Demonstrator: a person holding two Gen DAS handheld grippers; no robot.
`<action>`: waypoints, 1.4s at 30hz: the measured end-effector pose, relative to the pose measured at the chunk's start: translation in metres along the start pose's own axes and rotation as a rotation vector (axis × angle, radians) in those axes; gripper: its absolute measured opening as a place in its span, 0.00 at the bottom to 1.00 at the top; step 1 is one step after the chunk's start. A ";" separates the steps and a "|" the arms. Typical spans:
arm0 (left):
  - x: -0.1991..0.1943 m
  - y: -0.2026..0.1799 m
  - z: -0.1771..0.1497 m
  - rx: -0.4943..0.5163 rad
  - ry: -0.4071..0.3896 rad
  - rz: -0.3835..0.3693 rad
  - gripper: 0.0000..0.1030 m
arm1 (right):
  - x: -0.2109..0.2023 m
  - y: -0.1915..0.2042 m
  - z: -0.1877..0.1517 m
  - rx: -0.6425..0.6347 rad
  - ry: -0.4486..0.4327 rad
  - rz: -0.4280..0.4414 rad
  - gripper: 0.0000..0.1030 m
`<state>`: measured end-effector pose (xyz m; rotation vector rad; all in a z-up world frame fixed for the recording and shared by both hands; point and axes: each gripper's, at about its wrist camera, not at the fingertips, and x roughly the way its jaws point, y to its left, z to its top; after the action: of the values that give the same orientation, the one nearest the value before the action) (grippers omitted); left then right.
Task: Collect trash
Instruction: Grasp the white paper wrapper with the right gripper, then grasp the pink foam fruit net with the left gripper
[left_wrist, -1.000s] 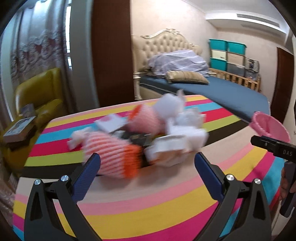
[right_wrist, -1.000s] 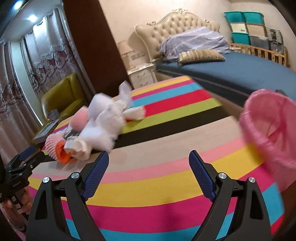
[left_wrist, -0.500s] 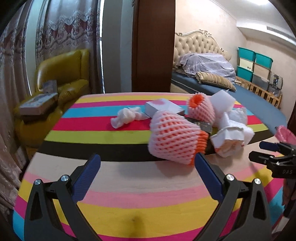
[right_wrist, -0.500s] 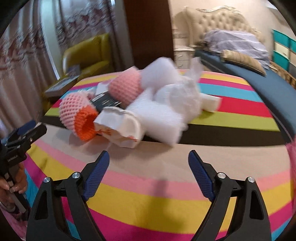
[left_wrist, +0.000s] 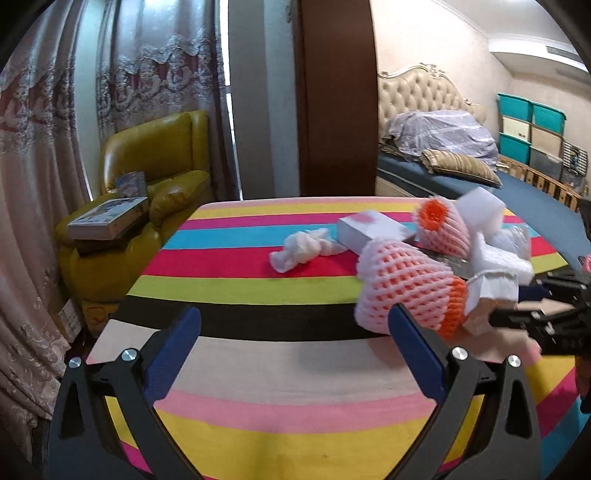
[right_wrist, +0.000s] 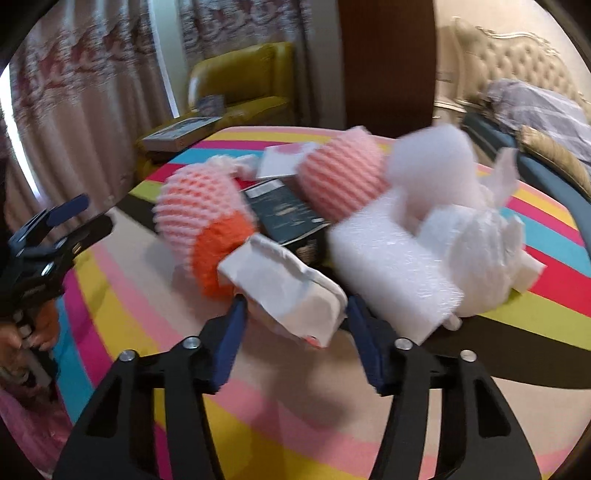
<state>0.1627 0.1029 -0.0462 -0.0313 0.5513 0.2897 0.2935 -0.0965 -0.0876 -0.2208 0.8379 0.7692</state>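
The right gripper (right_wrist: 295, 314) is closing, its blue pads on either side of a crumpled white carton (right_wrist: 284, 286) at the near edge of the trash pile, centre of the frame; whether they press it yet I can't tell. The left gripper (left_wrist: 293, 341) stands spread wide over the striped worktop (left_wrist: 258, 369), nothing between its pads. Two pink foam nets (left_wrist: 402, 284), a white foam block (right_wrist: 391, 269) and a dark box (right_wrist: 284, 214) crowd together.
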 end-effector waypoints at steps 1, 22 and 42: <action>0.000 0.002 0.000 -0.006 0.001 0.003 0.95 | -0.003 0.002 -0.002 -0.008 0.003 0.017 0.49; 0.002 -0.021 0.002 0.005 0.047 -0.073 0.95 | -0.025 0.015 -0.011 -0.081 -0.069 -0.042 0.31; 0.049 -0.056 0.025 -0.241 0.166 -0.009 0.93 | -0.070 -0.032 -0.055 0.079 -0.145 -0.036 0.31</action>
<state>0.2312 0.0646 -0.0530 -0.2925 0.6781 0.3456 0.2539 -0.1809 -0.0762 -0.1080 0.7240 0.7082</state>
